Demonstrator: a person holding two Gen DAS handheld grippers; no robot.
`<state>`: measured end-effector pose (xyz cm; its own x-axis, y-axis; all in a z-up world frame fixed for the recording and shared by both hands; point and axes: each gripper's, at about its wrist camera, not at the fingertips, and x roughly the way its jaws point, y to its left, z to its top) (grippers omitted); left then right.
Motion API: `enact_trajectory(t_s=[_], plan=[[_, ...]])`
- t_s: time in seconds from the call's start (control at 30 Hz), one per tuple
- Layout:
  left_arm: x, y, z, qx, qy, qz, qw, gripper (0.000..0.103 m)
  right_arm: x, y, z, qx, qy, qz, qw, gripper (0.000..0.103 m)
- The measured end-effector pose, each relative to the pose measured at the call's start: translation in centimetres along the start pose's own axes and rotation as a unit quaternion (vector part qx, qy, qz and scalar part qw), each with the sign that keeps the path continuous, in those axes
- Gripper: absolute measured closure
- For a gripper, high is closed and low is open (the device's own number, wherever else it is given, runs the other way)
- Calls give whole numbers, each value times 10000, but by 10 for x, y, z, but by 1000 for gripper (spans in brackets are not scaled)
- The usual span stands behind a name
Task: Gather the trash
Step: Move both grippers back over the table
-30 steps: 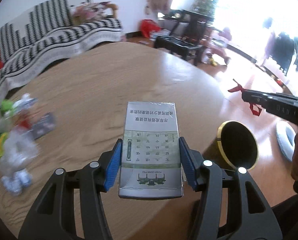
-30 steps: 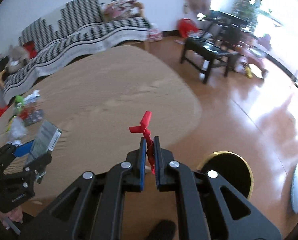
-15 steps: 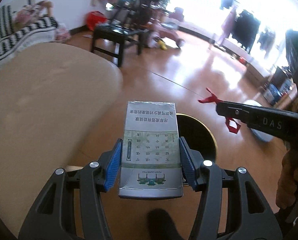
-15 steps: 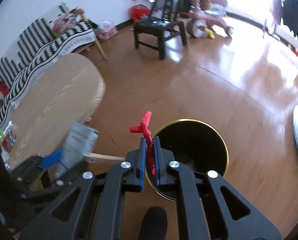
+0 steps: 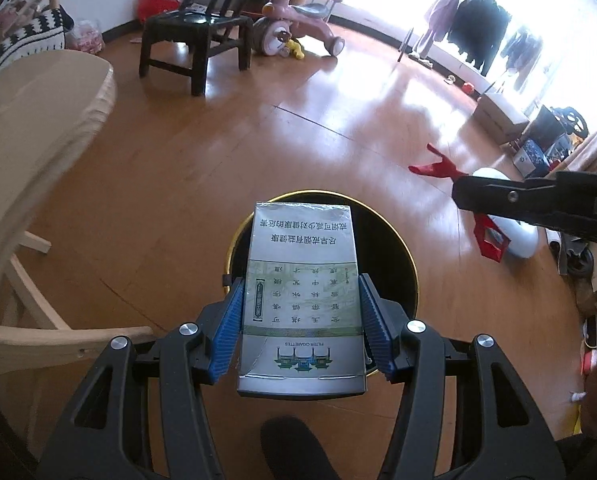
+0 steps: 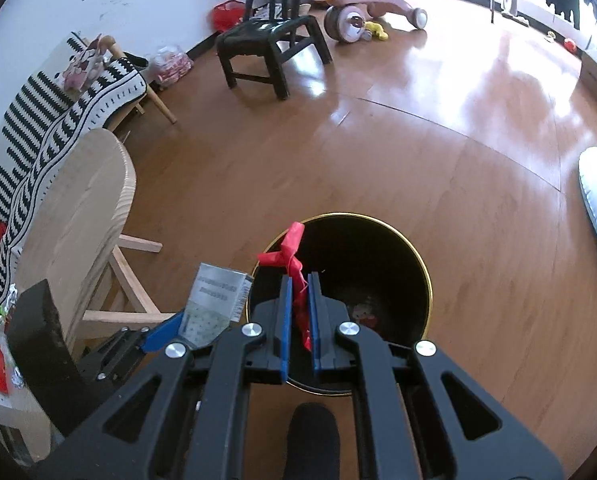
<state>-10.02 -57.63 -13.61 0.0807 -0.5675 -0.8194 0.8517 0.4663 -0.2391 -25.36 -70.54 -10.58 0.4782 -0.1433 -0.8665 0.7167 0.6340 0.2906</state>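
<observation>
- Cigarette pack (image 5: 302, 296) clamped in my left gripper (image 5: 301, 320), blue pads on its two long sides; long axis runs straight out along the fingers, far end over the black bin (image 5: 394, 256) w/ gold rim.
- Pack's printed face looks up at the cam, text upside down.
- Red wrapper scrap (image 6: 294, 276) pinched in my right gripper (image 6: 298, 312), jaws nearly shut on it; twisted strip stands up past the tips, above the bin mouth.
- Both grippers tilt steeply down at the floor, side by side, left one just beside the bin rim in right view.
- Wooden desk (image 6: 78, 200) off to the left.
</observation>
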Motion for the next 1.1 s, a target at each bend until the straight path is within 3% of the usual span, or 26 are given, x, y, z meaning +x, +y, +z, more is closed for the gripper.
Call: enact_trajectory(t_s=[0.17,0.2,0.27,0.4,0.43,0.47,0.53,0.67,0.83,0.93,1.1], plan=[[13,-6,3,35,95,-86,9999,47,4,-6,3,96,41,-81,9999,94],[13,-6,3,62,108,-43,9999,44,6,-7,4,117,62,-103,9999,94],[13,-8,1,91,86,21,9999,26,7,-7,5,171,85,-141,9997,94],[0,-3,0,105,23,40,9999,21,2,3,7,69,-24,-253,9997,90],[-5,-1,0,89,-5,46,9999,21,0,8,6,42,-63,-228,9997,73],[-16,3,1,59,-61,53,9999,20,-3,14,5,-1,-122,-224,9997,39],[-35,8,0,49,-152,93,9998,15,-11,28,5,-126,-311,-215,9992,14],[-97,35,-8,29,-458,438,9980,11,-33,82,5,-650,-684,56,9955,14],[-188,104,-36,-456,-812,876,9918,11,-42,171,-5,-1295,-700,739,9863,14],[-241,150,-65,-755,-1018,1365,9825,11,-43,238,-21,-1783,-595,1184,9750,14],[-313,219,-116,-1372,-1184,1963,9637,11,-42,362,-62,-2680,-220,2021,9417,14]])
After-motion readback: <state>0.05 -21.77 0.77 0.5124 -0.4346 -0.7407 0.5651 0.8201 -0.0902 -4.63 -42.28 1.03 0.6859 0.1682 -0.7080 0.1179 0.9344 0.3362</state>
